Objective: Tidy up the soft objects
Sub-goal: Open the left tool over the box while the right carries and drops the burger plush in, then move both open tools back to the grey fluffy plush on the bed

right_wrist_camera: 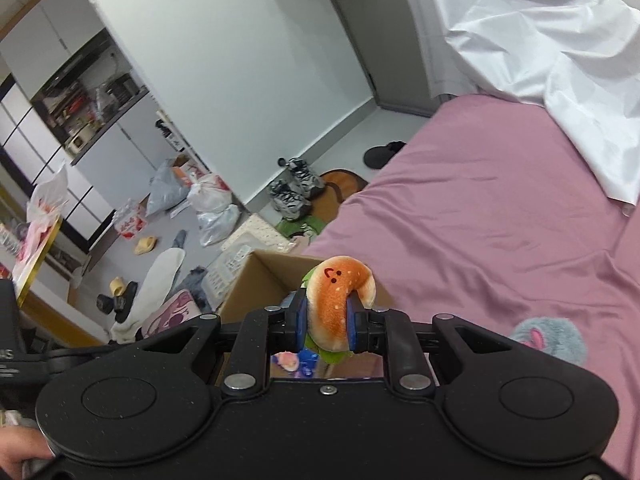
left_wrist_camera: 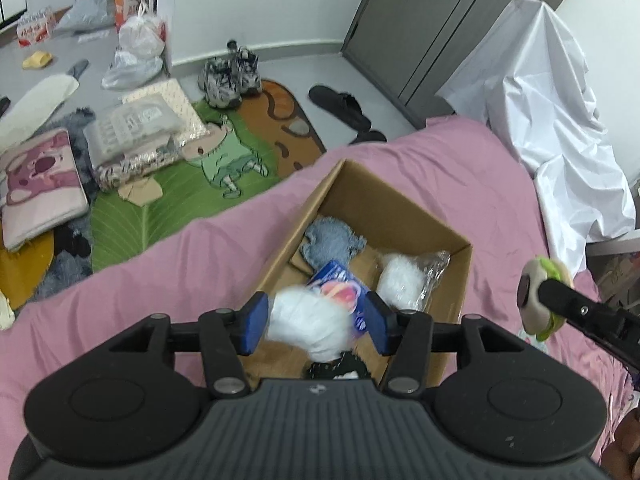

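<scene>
An open cardboard box sits on the pink bed. My left gripper hangs over the box's near end with its jaws apart. A blurred white fluffy bundle lies between the pads; contact is unclear. Inside the box are a grey-blue cloth, a blue printed packet and a white fluffy item in clear wrap. My right gripper is shut on a burger plush, held to the right of the box. It also shows in the left wrist view.
A grey plush with a pink ear lies on the bed at the right. A white sheet drapes over furniture behind the bed. The floor holds shoes, slippers, bags, a pink cushion and a green rug.
</scene>
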Demonstrator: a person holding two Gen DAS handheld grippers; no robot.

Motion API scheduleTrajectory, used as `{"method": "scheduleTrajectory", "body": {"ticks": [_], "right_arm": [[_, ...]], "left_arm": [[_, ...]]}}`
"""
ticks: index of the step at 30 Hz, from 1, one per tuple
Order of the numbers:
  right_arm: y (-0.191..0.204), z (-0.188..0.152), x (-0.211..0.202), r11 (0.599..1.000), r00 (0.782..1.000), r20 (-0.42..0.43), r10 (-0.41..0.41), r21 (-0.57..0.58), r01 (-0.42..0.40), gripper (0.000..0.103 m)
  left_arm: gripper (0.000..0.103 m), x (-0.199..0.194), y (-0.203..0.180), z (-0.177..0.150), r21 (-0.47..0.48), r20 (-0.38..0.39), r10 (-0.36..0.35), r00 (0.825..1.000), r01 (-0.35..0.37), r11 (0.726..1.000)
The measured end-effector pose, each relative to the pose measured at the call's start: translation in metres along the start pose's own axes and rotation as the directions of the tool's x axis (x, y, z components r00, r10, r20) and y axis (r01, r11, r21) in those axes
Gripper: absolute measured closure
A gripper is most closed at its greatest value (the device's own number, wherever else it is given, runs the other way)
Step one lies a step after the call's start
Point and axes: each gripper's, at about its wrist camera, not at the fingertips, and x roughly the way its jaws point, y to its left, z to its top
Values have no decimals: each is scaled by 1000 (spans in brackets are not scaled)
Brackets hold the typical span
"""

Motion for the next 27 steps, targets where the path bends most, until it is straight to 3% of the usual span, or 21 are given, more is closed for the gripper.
{"method": "scheduleTrajectory", "body": {"ticks": [2, 13, 23, 27], "right_arm": [[4, -1, 4, 1000, 1000, -11, 19, -6, -19, 84], [34, -12, 29, 995, 992, -91, 83, -55, -88, 82], [37, -9, 25, 990, 988, -65, 137, -27, -139, 49], [32, -9, 18, 992, 991, -56, 123, -13, -124, 43]], "left_arm": [[43, 1, 3, -1, 3, -11, 12, 1000, -12, 1000], [28, -13, 31, 14, -10, 35, 85, 996, -85, 996], [12, -8, 41, 13, -19, 2, 80, 997, -80, 997], [9, -10, 37, 11, -16, -12, 56, 998, -57, 998]]}}
